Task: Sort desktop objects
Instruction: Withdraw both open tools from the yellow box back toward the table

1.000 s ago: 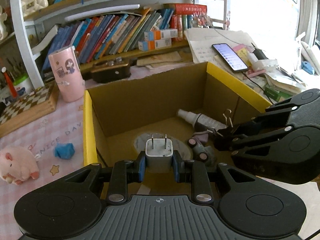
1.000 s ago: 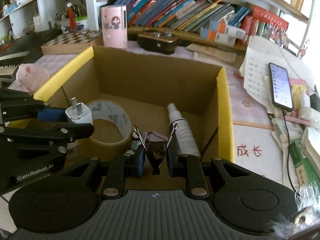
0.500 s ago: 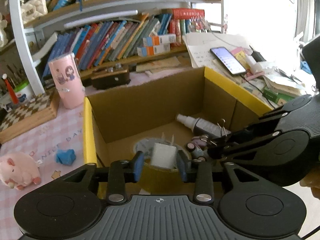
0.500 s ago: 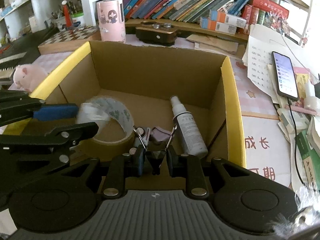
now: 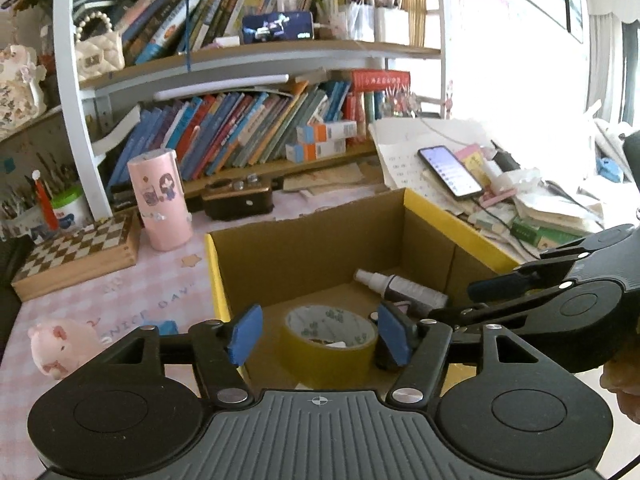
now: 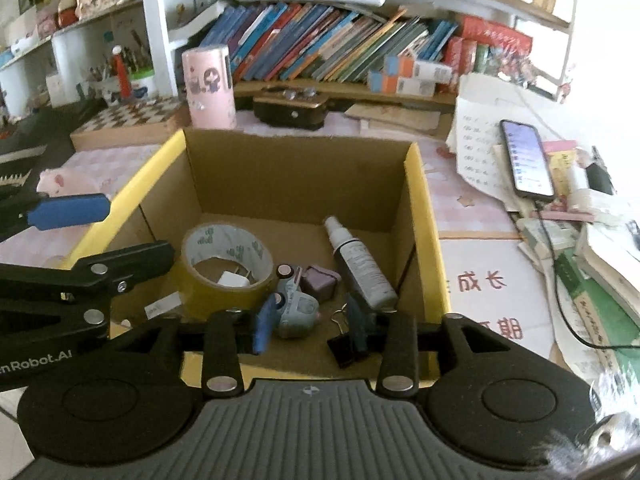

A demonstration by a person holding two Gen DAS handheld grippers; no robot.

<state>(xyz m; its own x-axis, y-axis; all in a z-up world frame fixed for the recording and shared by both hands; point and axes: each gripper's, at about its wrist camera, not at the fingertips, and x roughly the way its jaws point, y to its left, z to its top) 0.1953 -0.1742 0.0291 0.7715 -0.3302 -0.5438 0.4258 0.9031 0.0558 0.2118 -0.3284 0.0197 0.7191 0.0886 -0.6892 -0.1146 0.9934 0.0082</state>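
A wooden bookshelf (image 6: 360, 92) packed with leaning colourful books runs along the back of the counter (image 5: 120, 300), which wears a pink checked cloth. In the middle of the counter stands an open brown cardboard box with yellow-edged side walls (image 6: 420, 216). Inside it, on the left, a wide roll of yellow-brown packing tape (image 6: 228, 268) lies flat, and a small white plug-in charger block (image 6: 234, 279) rests inside its ring. To the right of the roll a white-capped spray bottle with a dark label (image 6: 360, 264) lies on its side along the right wall, and between the two sit a small grey-blue toy-like object (image 6: 296, 304) and a mauve cube (image 6: 320, 282), touching one another. A black binder clip (image 6: 344, 350) lies at the near edge of the box floor, just beside the right blue pad. The left gripper (image 5: 320, 334) hangs over the near left part of the box, its jaws opening with nothing between the blue pads. The right gripper (image 6: 310, 324) hangs over the near right part, its jaws also opening, the clip free of them. Behind the box stand a pink cartoon-printed tumbler (image 5: 160, 200) and a wooden chessboard box (image 5: 76, 252); a pink plush pig (image 5: 64, 344) lies to the left.
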